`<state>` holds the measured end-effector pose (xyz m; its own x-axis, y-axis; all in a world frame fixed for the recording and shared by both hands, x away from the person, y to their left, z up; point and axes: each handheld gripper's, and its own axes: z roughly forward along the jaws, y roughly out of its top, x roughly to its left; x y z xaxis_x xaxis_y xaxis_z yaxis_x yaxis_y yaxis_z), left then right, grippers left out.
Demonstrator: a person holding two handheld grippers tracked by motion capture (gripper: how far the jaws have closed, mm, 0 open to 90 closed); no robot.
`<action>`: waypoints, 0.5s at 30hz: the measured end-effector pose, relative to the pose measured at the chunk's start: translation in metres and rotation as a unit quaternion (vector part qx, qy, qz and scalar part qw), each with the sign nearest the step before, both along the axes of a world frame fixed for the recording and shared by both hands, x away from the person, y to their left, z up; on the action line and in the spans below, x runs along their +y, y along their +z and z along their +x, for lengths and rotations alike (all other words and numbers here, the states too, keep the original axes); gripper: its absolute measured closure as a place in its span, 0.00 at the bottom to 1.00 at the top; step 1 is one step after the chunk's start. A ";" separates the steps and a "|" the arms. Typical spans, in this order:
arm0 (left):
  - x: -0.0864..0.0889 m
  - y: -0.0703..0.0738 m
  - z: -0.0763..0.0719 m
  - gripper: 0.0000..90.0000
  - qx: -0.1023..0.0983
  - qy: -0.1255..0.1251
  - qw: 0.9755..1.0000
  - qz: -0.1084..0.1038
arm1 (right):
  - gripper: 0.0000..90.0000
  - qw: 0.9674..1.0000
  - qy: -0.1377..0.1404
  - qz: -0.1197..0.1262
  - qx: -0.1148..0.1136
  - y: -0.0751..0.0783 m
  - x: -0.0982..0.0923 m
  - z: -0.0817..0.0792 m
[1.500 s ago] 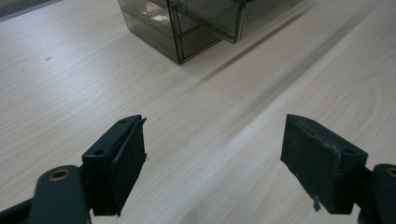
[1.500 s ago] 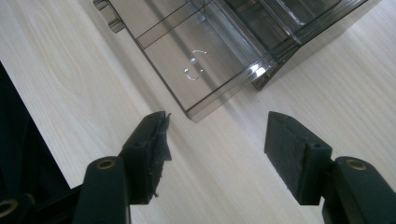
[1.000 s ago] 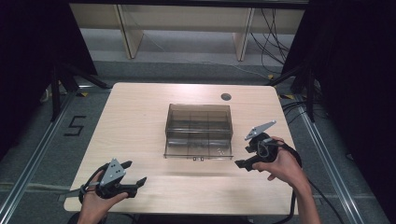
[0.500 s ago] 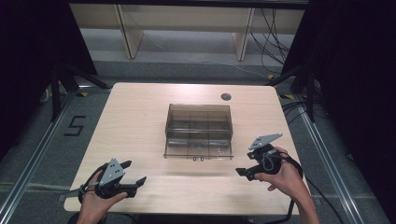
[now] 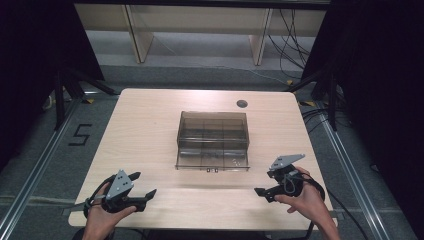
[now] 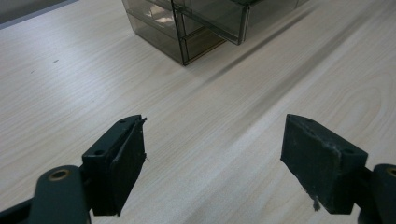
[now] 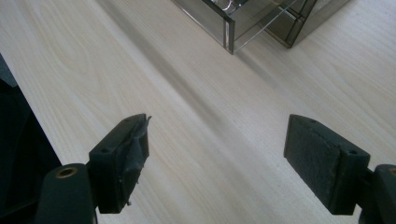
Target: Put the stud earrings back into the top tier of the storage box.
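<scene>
Both grippers rest low over the table (image 5: 150, 120) with nothing held: the left gripper (image 6: 212, 163) gapes wide, and so does the right gripper (image 7: 215, 163). The smoky drawer box (image 5: 212, 137) sits ahead of both, between them and well apart. No step looks begun; I judge the next move calls for reaching forward to the box front.

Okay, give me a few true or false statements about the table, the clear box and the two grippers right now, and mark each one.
1. The smoky clear box sits near the middle of the table. True.
2. The left gripper is clamped on the box. False: its jaws are wide apart over bare wood.
3. The right gripper is open. True.
4. The box's drawer is fully closed. False: it's pulled out towards the person.
</scene>
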<state>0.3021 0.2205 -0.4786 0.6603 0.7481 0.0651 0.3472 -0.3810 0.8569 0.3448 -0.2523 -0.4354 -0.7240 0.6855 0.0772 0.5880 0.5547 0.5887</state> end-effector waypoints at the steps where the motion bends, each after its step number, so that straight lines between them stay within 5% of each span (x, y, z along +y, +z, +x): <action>1: 0.000 0.000 0.000 0.24 0.000 0.000 1.000 0.000 | 0.25 1.000 0.001 -0.003 -0.008 -0.002 0.000 -0.001; 7: 0.000 0.000 0.001 0.24 -0.004 -0.007 1.000 0.005 | 0.23 1.000 0.001 0.004 -0.002 -0.003 -0.002 -0.005; 15: -0.001 0.000 0.000 0.24 -0.004 -0.009 1.000 0.009 | 0.22 1.000 0.001 0.016 -0.023 -0.006 -0.003 -0.010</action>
<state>0.3024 0.2194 -0.4785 0.6734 0.7345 0.0836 0.3324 -0.4019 0.8532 0.3344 -0.2557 -0.4414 -0.7288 0.6816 0.0651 0.5581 0.5363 0.6332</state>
